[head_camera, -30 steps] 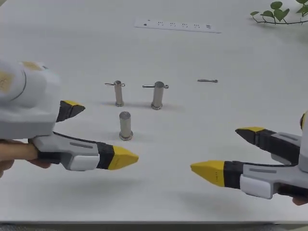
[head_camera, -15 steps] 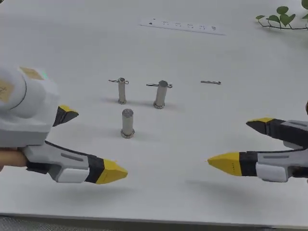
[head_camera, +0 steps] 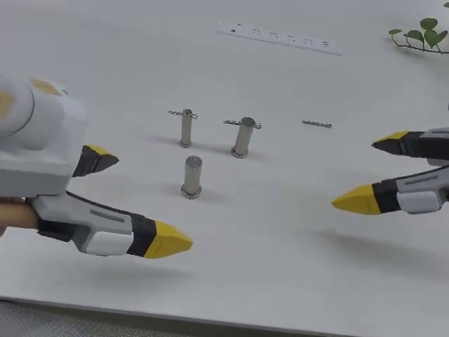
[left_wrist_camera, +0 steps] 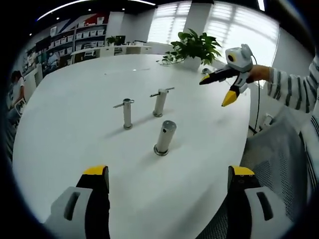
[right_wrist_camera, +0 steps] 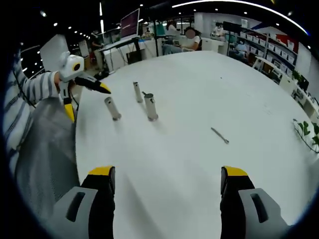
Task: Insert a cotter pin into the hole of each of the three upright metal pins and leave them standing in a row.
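The right gripper (head_camera: 356, 174), white-grey with yellow-tipped black jaws, shifts rightward and forward, nearer the loose thin metal cotter pin (head_camera: 317, 124); the left gripper (head_camera: 152, 202) draws back slightly.

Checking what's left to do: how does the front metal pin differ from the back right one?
The back right pin carries a cotter pin through its top; the front pin has none. The back right pin stands in line beside the back left pin; the front pin stands alone, out of that line. Both are upright and silvery.
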Demonstrator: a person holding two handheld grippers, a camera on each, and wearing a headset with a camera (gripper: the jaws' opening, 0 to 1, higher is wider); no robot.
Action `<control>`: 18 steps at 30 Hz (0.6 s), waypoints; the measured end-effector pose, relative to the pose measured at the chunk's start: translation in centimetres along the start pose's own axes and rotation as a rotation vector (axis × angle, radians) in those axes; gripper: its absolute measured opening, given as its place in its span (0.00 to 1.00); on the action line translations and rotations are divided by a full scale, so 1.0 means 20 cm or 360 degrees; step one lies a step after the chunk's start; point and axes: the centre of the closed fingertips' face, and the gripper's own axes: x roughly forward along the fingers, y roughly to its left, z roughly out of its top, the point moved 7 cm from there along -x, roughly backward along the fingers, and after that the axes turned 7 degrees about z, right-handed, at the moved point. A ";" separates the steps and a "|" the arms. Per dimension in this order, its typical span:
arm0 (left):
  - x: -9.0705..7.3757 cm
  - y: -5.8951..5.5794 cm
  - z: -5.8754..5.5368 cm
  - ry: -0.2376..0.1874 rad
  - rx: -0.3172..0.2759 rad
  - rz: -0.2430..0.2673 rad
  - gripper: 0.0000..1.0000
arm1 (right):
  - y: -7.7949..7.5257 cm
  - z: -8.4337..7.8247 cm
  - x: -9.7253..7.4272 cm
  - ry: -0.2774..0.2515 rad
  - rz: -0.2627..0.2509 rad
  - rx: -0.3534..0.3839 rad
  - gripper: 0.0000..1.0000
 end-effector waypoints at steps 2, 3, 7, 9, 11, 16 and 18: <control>0.00 0.00 0.01 -0.0014 0.0004 0.0039 0.99 | -0.03 0.03 0.01 0.0034 0.0013 -0.0050 0.88; -0.01 0.00 0.01 -0.0013 0.0013 0.0053 0.99 | -0.04 0.05 0.02 0.0048 0.0021 -0.0070 0.88; -0.02 0.00 0.03 -0.0024 0.0052 0.0081 0.99 | -0.08 0.09 0.06 0.0128 0.0090 -0.0135 0.87; -0.02 0.00 0.03 -0.0026 0.0057 0.0097 0.95 | -0.11 0.10 0.08 0.0216 0.0131 -0.0217 0.85; -0.03 0.00 0.03 -0.0013 0.0053 0.0098 0.95 | -0.14 0.11 0.11 0.0275 0.0144 -0.0247 0.83; -0.04 0.00 0.02 -0.0017 0.0013 0.0096 0.95 | -0.20 0.14 0.16 0.0342 0.0164 -0.0282 0.81; -0.04 -0.01 0.01 -0.0008 -0.0014 0.0077 0.96 | -0.23 0.15 0.18 0.0360 0.0161 -0.0297 0.77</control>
